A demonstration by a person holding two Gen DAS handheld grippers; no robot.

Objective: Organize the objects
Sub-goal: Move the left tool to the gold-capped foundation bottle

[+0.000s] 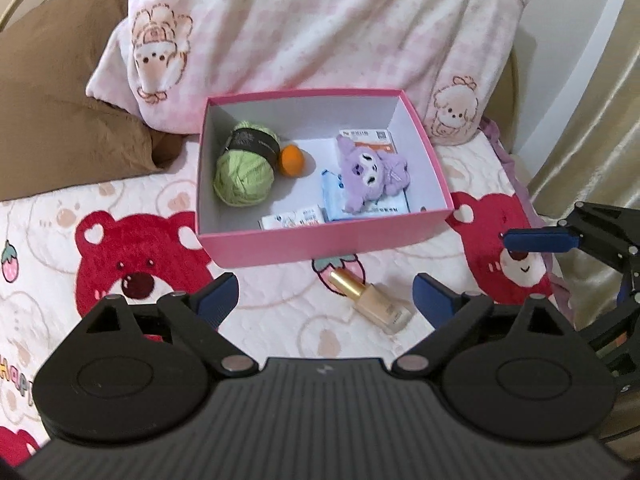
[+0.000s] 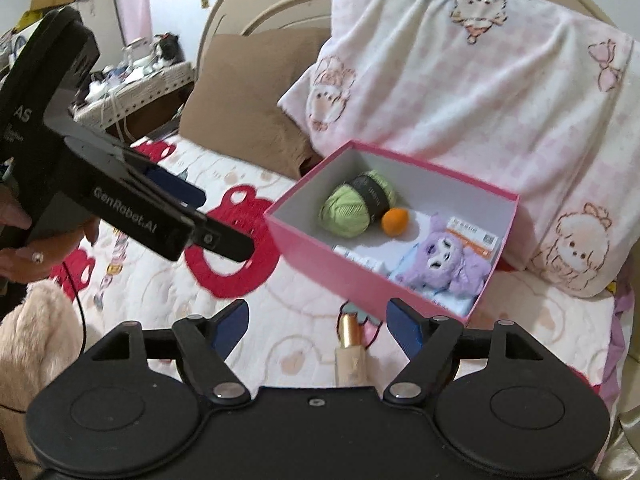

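A pink box [image 1: 320, 246] [image 2: 320, 264] sits open on the bed. Inside lie a green yarn ball [image 1: 244, 170] [image 2: 352, 210], a small orange ball [image 1: 293, 160] [image 2: 394, 221], a purple plush toy [image 1: 370, 172] [image 2: 444, 260] and several small packets [image 1: 294, 218]. A foundation bottle with a gold cap [image 1: 370, 298] [image 2: 352, 344] lies on the bedspread in front of the box. My left gripper [image 1: 324, 300] hovers open above the bottle, nothing between its fingers. My right gripper [image 2: 318, 326] is open too, with the bottle below it, not gripped.
A pink-and-white blanket [image 1: 320, 28] is heaped behind the box, a brown pillow [image 1: 60, 112] to its left. The bedspread [image 1: 120, 216] has red bear prints. The right gripper's blue fingertip [image 1: 540, 240] shows at the left view's right edge. A cluttered side table [image 2: 136, 76] stands beyond the bed.
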